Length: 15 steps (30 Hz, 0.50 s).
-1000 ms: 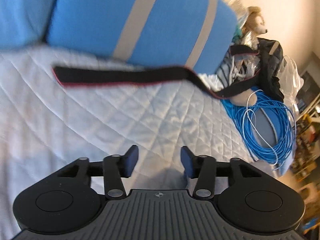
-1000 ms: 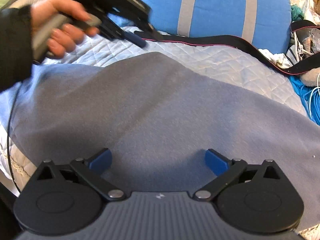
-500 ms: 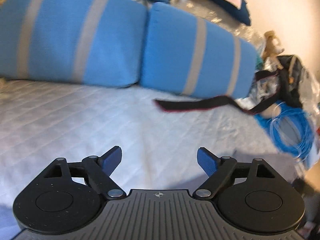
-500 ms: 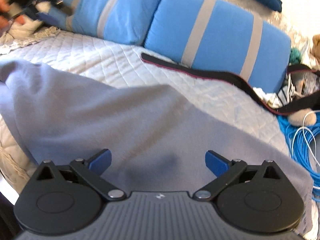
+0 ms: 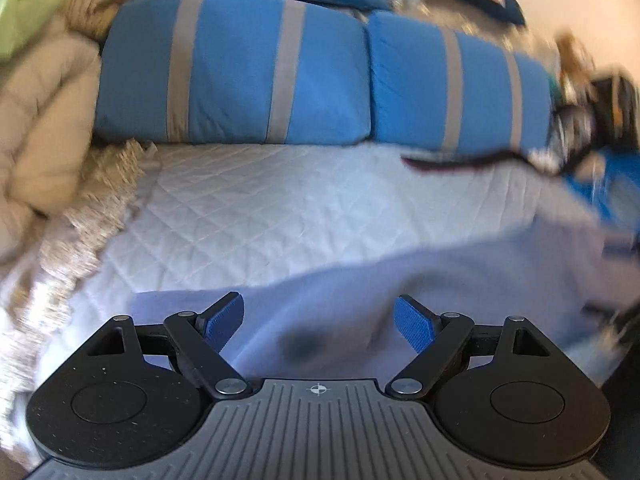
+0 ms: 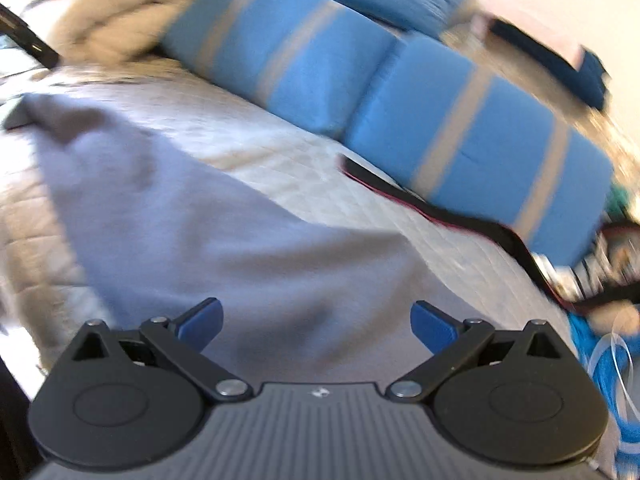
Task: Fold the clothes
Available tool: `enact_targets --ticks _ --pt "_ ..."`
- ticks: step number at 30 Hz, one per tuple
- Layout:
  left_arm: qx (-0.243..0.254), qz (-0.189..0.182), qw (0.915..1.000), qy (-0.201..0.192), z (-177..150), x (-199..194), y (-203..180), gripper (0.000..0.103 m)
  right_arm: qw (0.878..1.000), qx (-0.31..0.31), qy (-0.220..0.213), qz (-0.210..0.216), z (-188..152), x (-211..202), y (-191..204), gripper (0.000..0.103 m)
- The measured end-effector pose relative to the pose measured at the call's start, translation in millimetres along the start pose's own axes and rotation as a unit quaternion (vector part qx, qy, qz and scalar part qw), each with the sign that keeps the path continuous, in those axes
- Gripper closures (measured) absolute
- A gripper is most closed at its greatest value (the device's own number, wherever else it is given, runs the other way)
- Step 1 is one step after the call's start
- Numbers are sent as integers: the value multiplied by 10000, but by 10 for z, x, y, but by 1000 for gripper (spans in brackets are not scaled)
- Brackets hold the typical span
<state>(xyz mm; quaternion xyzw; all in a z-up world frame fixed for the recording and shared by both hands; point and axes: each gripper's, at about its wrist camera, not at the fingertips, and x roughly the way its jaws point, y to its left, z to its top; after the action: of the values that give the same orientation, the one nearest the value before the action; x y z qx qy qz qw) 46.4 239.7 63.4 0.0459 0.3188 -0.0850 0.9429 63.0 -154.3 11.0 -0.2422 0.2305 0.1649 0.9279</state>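
A pale grey-lilac garment point(image 5: 460, 276) lies spread on the white quilted bed point(image 5: 280, 208). In the left wrist view its near edge runs under my left gripper point(image 5: 319, 322), which hovers open with nothing between its blue pads. In the right wrist view the same garment point(image 6: 224, 240) fills the lower left, and my right gripper point(image 6: 316, 324) stands open above it, holding nothing. Both views are blurred by motion.
Two blue pillows with grey stripes point(image 5: 320, 76) line the head of the bed. A black strap point(image 6: 440, 216) lies in front of them. Beige bedding point(image 5: 36, 128) is heaped at the left. Coiled blue cable point(image 6: 600, 364) and clutter sit at the right.
The left gripper opened wider and swung left and back, so the garment's edge now lies under it. The right view rolled and turned left; the person's hand left its view.
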Motion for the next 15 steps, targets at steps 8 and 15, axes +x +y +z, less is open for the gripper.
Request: enact_targets --ticks 8,15 --pt "1222 631 9898 -379 -322 -240 -307 21 9866 -1577 -419 -35 -55 -71 569 0" --pt "1695 913 9806 -370 -491 -233 -419 21 9651 -2539 -407 -493 -113 33 766 0"
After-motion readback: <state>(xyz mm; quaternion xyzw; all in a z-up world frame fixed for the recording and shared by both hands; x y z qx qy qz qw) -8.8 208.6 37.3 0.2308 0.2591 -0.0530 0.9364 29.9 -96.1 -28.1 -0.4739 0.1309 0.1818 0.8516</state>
